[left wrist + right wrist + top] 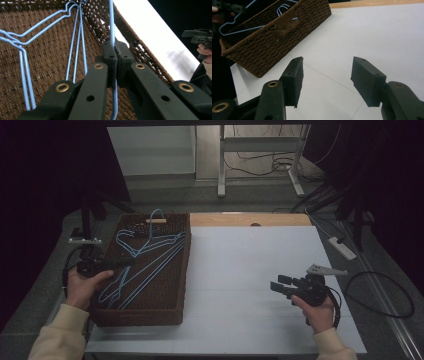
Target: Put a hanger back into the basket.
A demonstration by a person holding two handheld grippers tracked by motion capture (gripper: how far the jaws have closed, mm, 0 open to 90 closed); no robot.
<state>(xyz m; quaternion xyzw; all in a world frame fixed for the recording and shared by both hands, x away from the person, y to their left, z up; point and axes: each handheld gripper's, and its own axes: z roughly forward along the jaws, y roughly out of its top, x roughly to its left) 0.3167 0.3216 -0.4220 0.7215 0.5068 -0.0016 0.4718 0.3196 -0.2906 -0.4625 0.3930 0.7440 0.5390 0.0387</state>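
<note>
So the left gripper (115, 53) is down inside the brown wicker basket (182, 270) and its jaws are clamped tight on the wire of one blue hanger (111, 27), the pads pinched together with the thin wire running straight up between them. In the left gripper view you can see that wire passing close along the basket's woven wall, and more blue hangers (22, 41) lie flat on the basket floor off to the side. From the high view the basket sits on the left part of the white table (250, 265), right at its edge, with the hangers (142, 262) piled loosely in it and one hook poking up past the far rim. The left hand (85, 282) is at the basket's left wall. The right gripper (325, 75) is well away from all that, hovering over bare table on the right side, jaws standing apart with nothing between them, pointed toward the basket (274, 35).
</note>
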